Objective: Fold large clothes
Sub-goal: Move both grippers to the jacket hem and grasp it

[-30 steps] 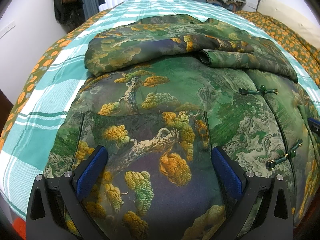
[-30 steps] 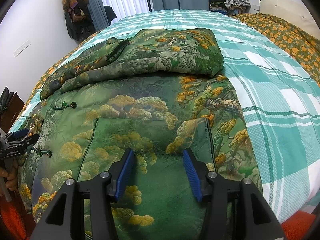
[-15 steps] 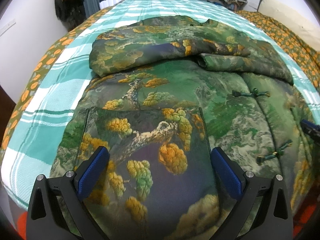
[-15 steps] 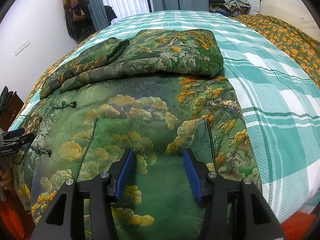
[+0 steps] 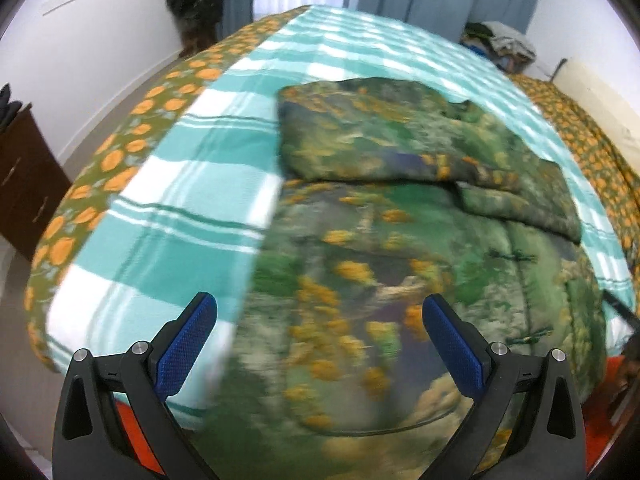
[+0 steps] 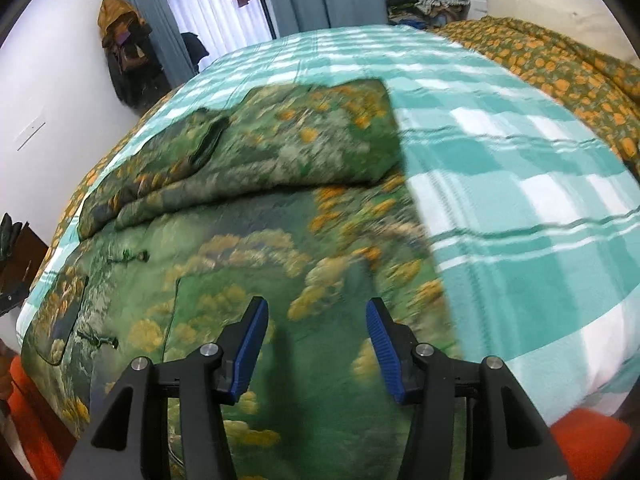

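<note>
Jacket under both empty, parted grippers

The room is bright. Daylight comes in through the window far ahead of the right gripper. Both pictures are smeared from moving, most on the coat just past the left gripper. The blue pads stay sharp. The edges bend round and go black at the corners. A soft shadow lies between the right pads.
</note>
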Tool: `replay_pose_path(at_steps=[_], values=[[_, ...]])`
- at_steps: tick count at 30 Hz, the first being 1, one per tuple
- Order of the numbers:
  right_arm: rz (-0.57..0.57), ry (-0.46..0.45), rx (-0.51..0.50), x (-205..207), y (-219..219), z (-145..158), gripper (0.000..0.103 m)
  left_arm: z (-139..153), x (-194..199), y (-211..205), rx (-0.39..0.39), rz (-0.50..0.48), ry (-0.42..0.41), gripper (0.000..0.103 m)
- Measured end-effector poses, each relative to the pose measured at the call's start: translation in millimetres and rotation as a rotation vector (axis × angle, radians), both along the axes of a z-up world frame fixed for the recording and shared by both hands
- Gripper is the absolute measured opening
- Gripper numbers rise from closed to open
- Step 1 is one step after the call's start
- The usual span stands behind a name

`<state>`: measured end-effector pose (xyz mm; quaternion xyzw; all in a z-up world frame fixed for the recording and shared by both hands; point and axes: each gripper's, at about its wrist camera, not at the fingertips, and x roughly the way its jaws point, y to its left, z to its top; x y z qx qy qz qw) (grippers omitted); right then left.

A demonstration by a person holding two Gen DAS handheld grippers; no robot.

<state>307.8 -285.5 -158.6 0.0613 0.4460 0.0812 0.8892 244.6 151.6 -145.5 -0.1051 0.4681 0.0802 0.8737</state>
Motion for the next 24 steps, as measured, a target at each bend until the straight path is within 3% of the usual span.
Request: replay_pose_path(at_steps=[2,5,7,10,12,16,22,24], values=[[0.001,-0.022,-0.024,-2.0,-23.3,15.7,0.052,-4.3,-0.9,11.6,-0.019,0.000,0.038,0.102],[0.005,-0.015,-0.056,-11.5,-56.9,29.4,0.052,-13.1,-9.2,25.9,-0.112,-0.013,0.065,0.102],[0.026,0.079,-0.053,-12.5,-82.4,26.1,0.052,-25.4,-13.8,30.7,-0.188,-0.033,0.100,0.102],[0.049,0.210,-0.031,-22.6,-108.1,12.1,0.052,-44.2,-16.2,23.3,-0.227,-0.072,0.163,0.102],[0.086,0.283,0.024,-31.7,-113.0,1.1,0.052,-52.5,-17.3,14.6,-0.216,-0.105,0.193,0.102],[0.180,0.348,0.107,-38.8,-91.6,-13.6,0.052,-59.1,-16.2,-4.1,-0.124,-0.164,0.220,0.102],[0.256,0.427,-0.067,-29.5,-49.1,-38.7,0.052,-61.9,-16.1,-5.4,-0.137,-0.164,0.231,0.102],[0.261,0.427,-0.071,-29.1,-47.5,-37.9,0.052,-62.3,-20.3,-5.3,-0.139,-0.165,0.233,0.102]])
